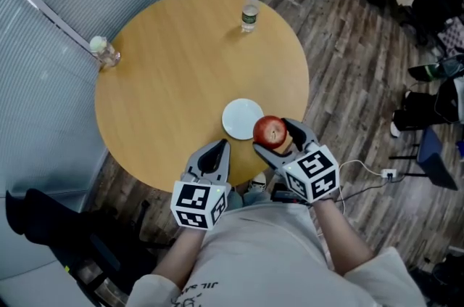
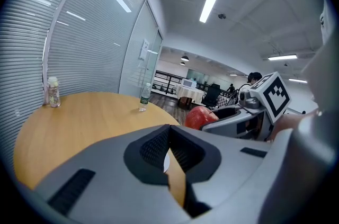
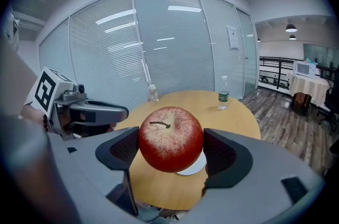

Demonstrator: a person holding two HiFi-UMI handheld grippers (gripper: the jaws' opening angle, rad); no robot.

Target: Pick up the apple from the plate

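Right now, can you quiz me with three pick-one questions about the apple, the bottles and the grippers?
1. Where is the apple?
A on the plate
B in the right gripper
C on the floor

2. How many bottles stand on the table?
A two
B four
C none

3. How is the left gripper?
A shut, holding nothing
B holding a bottle
C holding the plate

Answers:
1. B, its jaws press the apple from both sides, above the plate.
2. A, one at each of two edges.
3. A, its jaws meet with nothing between.
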